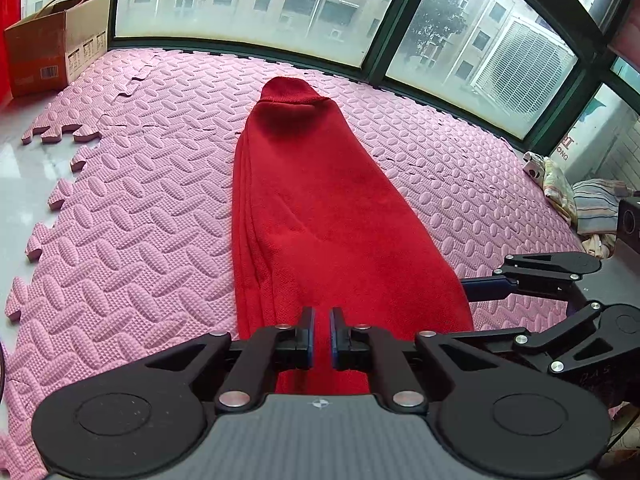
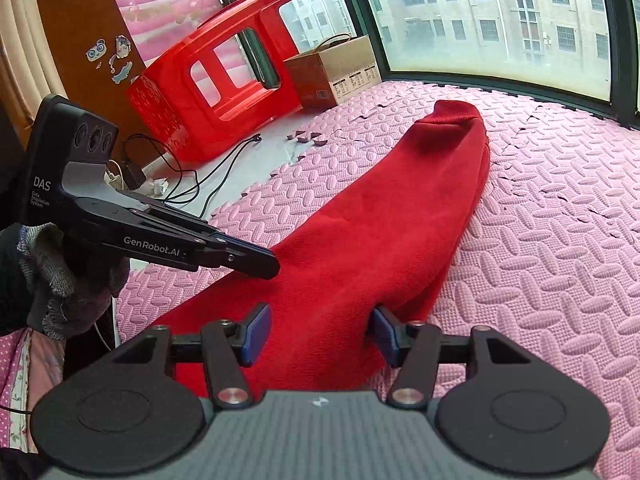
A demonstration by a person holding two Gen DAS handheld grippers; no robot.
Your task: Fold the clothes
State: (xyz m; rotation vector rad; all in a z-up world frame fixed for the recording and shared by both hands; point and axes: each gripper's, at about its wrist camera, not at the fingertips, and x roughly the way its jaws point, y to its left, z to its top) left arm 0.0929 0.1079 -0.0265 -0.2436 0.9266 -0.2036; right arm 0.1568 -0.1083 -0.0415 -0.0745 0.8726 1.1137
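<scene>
A red knitted sweater (image 1: 320,200), folded lengthwise into a long narrow strip, lies on the pink interlocking foam floor mat (image 1: 140,208) with its ribbed collar toward the tall green-framed window (image 1: 376,40) and its near end lifted up to both grippers. The left gripper (image 1: 322,338) has its blue-padded jaws nearly together with red fabric showing in the thin gap, so it seems to be pinching the near hem, though the contact itself is hard to make out. In the right wrist view, the right gripper (image 2: 320,334) has its jaws spread wide, and the sweater's edge hangs between the blue pads (image 2: 256,334) without being squeezed. The two grippers sit just beside each other at that same end. A brown cardboard box (image 1: 56,48) stands by the window at the mat's far left corner, a red plastic stool (image 2: 216,76) lies tipped on its side beyond the mat, and a heap of striped and patterned cloths (image 1: 576,196) rests at the mat's right edge.
</scene>
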